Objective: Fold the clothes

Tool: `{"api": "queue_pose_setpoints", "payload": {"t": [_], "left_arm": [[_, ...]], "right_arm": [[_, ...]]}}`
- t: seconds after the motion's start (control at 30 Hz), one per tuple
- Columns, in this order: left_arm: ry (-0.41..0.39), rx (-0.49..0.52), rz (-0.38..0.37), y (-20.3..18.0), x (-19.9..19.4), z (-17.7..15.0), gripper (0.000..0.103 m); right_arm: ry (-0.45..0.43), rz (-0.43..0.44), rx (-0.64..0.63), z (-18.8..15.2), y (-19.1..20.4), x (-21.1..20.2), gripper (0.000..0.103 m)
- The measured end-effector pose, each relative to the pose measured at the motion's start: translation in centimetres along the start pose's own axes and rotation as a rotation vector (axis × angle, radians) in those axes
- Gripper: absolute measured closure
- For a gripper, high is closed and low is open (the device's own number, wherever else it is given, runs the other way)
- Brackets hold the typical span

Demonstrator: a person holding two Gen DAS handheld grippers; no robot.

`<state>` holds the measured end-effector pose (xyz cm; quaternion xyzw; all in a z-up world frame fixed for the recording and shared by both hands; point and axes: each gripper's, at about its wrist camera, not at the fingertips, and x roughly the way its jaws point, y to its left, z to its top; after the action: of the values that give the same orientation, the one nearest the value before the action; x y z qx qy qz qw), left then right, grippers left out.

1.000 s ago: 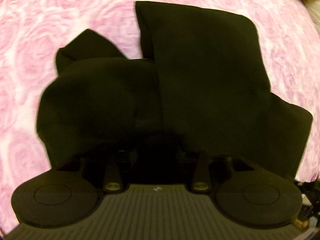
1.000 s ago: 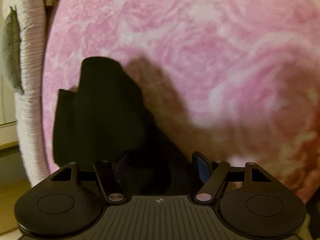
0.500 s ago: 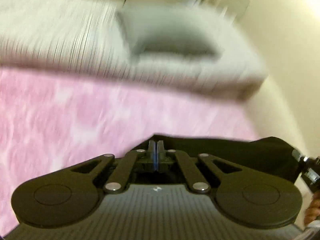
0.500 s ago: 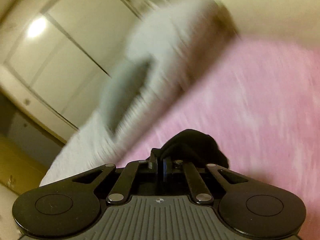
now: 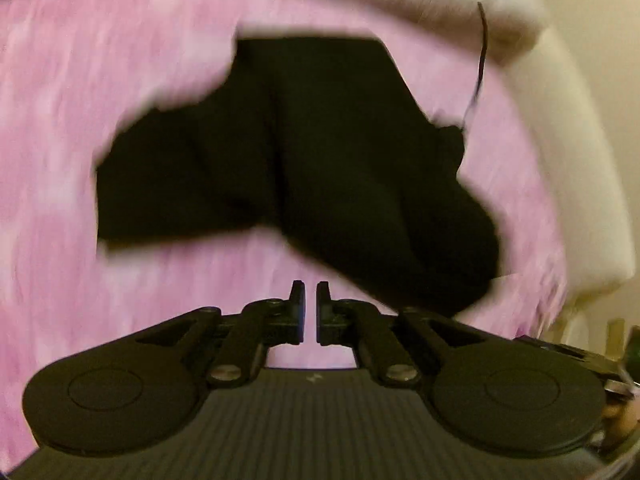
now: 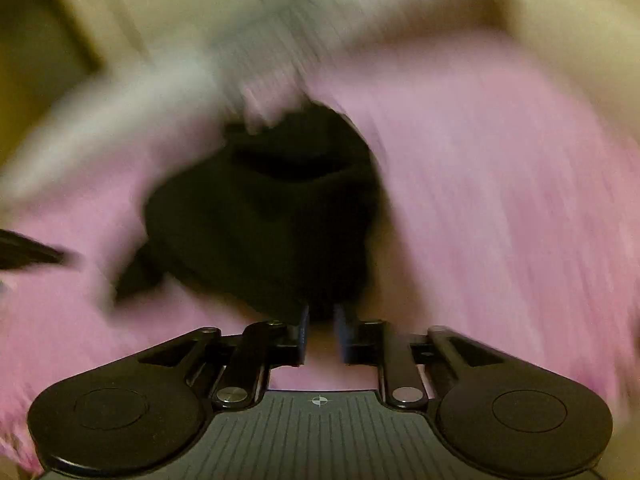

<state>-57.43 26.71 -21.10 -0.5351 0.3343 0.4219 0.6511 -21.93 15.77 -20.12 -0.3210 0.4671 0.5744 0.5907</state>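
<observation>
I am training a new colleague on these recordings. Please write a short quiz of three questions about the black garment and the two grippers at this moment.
1. True or false: the left gripper grips the black garment.
2. What colour is the cover under the garment?
3. In the right wrist view, the right gripper is: A) shut on cloth, B) slightly open with nothing between its fingers, C) out of view.

Key
1. False: a narrow gap shows between its fingers, and the garment lies ahead of them.
2. Pink.
3. B; the garment lies just beyond the fingertips.
</observation>
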Motion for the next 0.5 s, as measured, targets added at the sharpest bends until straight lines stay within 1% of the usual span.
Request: {"api": "queue_pose_setpoints", "payload": {"t": [0.03,0.07,0.13,0.17,0.2,0.33,0.43,0.5], "left_arm": [[0.034,-0.008,0.016,0.3,0.5,-0.8,0.102],[0.042,-0.004,0.030,0.4,0.5,-0.8,0.102],[0.037,0.010,0.057,0.5,0.3,-0.4,0.093],[0.019,0.017,0.072,0.4,0.2,0.1,0.085],[-0.001,0.023,0.086,0.2,0.3,1.2,0.079],[-0.046,0.039,0.126,-0.8,2.1,5.4,0.077],[-0.048,0.032,0.138,-1.5,3.8,8.0,0.075],[-0.050,0.018,0.134,-1.5,5.3,9.7,0.075]], "right_arm": [[0.081,-0.046,0.041,-1.8,-0.9,1.4,0.071],[0.119,-0.060,0.096,-3.0,-1.8,2.2,0.068],[0.122,-0.044,0.208,-3.8,-3.1,2.5,0.062],[0.108,-0.030,0.257,-3.4,-3.7,2.6,0.061],[0.088,-0.014,0.301,-2.6,-4.1,2.8,0.058],[0.017,0.019,0.465,2.4,-6.7,3.6,0.053],[0.003,0.059,0.575,5.0,-8.6,5.0,0.051],[0.008,0.084,0.608,6.2,-9.3,6.1,0.051]]}}
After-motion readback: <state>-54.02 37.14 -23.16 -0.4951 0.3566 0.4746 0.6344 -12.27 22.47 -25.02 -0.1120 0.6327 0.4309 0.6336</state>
